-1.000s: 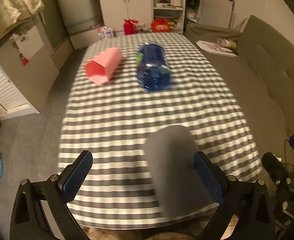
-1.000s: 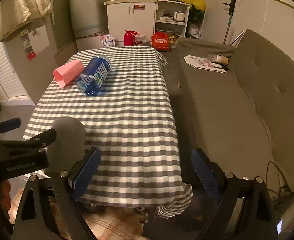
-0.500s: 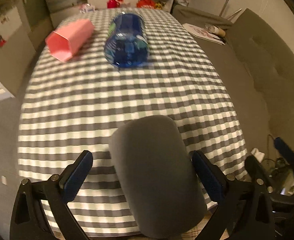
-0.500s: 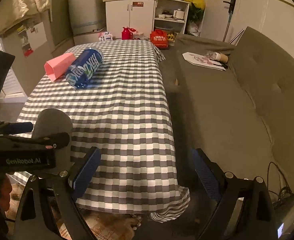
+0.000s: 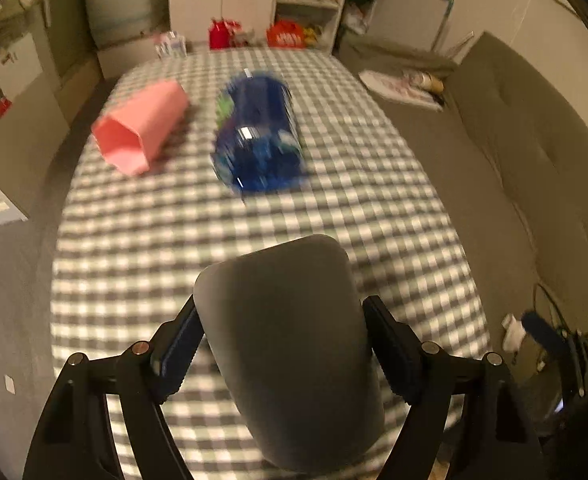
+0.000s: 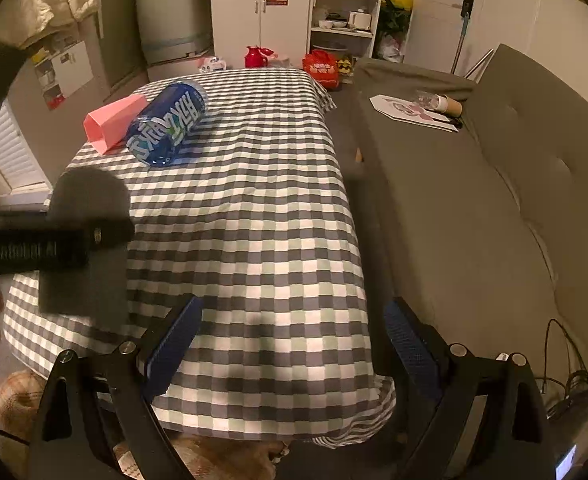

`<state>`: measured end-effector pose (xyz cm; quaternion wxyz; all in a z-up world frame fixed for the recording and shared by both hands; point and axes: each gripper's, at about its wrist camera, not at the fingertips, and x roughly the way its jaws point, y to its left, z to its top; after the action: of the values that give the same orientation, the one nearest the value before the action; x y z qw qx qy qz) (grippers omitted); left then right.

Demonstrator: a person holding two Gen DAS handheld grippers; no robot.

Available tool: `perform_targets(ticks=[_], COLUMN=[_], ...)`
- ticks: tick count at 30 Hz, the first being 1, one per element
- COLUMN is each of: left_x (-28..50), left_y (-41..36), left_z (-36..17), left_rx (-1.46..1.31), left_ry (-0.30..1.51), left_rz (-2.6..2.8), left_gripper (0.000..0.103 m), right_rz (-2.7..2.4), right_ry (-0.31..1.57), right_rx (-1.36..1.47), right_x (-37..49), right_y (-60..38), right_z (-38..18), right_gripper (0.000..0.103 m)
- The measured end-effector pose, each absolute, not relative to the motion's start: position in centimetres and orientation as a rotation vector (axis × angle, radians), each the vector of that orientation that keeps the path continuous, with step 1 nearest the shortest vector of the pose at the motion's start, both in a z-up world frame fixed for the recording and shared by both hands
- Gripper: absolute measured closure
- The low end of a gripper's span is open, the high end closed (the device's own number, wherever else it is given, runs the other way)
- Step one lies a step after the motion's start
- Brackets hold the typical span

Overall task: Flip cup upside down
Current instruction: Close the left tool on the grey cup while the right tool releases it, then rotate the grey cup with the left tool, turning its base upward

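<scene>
A small kitchen-living room, with a bench (image 6: 254,200) under a grey-and-white checked cloth and a grey sofa (image 6: 493,220) along its right edge. At the bench's near edge the left tongs (image 5: 282,344) pinch a grey cup (image 5: 290,344) by its sides, both blue pads pressed against it; in the right wrist view the cup (image 6: 88,240) hangs near the near left corner. Its long axis runs away from the tongs toward the far edge, rounded closed end forward; whether it touches the cloth I cannot tell. Toward the far left corner lie 2 things on their sides, just beside each other: a pink cup (image 5: 142,132) and a blue can (image 5: 260,132). The right tongs (image 6: 290,348) stand spread over the near edge, gripping nothing. 0.5 s ago the left tongs were spread around the cup; now they clamp it.
</scene>
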<state>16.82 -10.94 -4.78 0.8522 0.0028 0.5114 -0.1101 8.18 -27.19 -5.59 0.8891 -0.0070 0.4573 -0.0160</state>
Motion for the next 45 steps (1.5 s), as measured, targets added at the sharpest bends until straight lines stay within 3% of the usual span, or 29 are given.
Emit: perform_targets(ticks=[10,33,37,45], left_x=[14.1,10.1,11.1,11.8], left_y=[-11.3,-11.7,-11.3,-11.6], left_z=[-3.7,-8.2,-9.1,-9.4], left_rx=[0.095,0.187,0.148,0.138], left_ry=[0.873,0.933,0.964,0.930], left_rz=[-0.255,-0.343,-0.355,-0.362], left_gripper=[0.028,0.024,0.029,0.029], right_rz=[-0.041,-0.004,-0.014,-0.012], right_ry=[0.951,0.914,0.925,0.931], right_rx=[-0.010,0.032,0.020,0.049], right_x=[8.0,5.8,6.1,6.5], right_y=[-27.3,-27.0,-26.9,-27.1], right_z=[-5.8,-5.1,-5.3,-5.7], right_gripper=[0.010,0.010,0.010,0.010])
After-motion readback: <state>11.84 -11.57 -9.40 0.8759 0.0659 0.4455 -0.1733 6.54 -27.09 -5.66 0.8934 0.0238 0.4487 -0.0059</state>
